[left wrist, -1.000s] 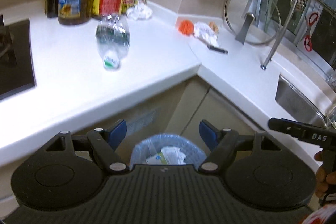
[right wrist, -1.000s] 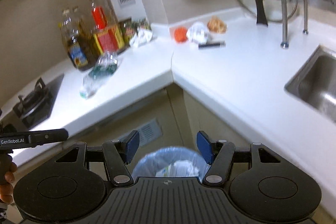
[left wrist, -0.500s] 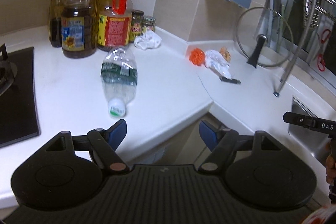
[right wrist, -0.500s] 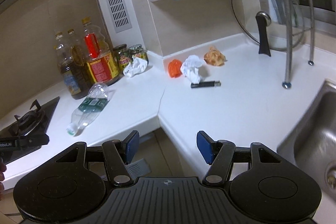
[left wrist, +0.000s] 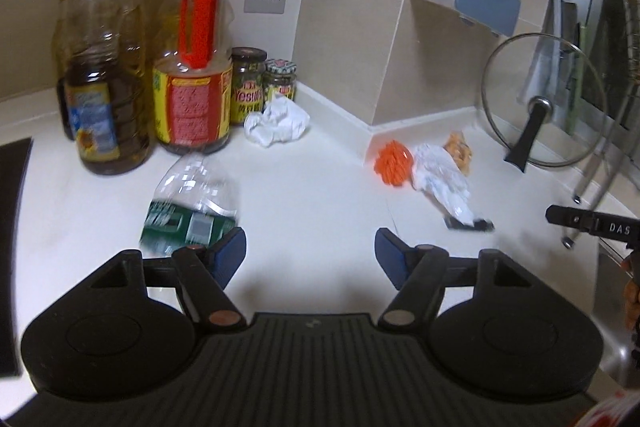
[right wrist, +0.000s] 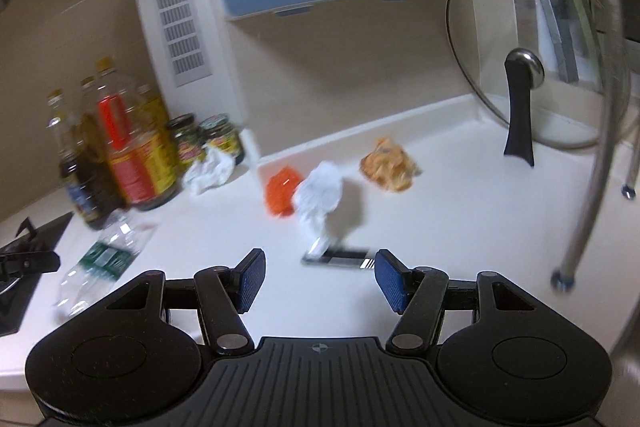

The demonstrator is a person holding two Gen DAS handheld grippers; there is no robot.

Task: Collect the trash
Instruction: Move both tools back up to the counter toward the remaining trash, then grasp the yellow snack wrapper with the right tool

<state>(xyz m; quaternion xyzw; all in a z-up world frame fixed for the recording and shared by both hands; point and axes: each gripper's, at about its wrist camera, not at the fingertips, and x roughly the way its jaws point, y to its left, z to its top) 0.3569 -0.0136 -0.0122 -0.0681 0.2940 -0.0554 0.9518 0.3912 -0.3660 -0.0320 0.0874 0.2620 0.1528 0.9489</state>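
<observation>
Left hand-held gripper [left wrist: 310,253] released, jaws just narrowing, nothing between; lying bottle [left wrist: 188,213] beside left pad. Right hand-held gripper [right wrist: 320,277] released, empty, near black lighter [right wrist: 340,258].

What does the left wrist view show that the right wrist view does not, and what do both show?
Only the left wrist view shows the left gripper, open and empty, with the lying water bottle at its left finger. Only the right wrist view shows the right gripper, open and empty, near the black lighter. Both show the white countertop, oil bottles, crumpled white paper, orange scrap and glass lid.
</observation>
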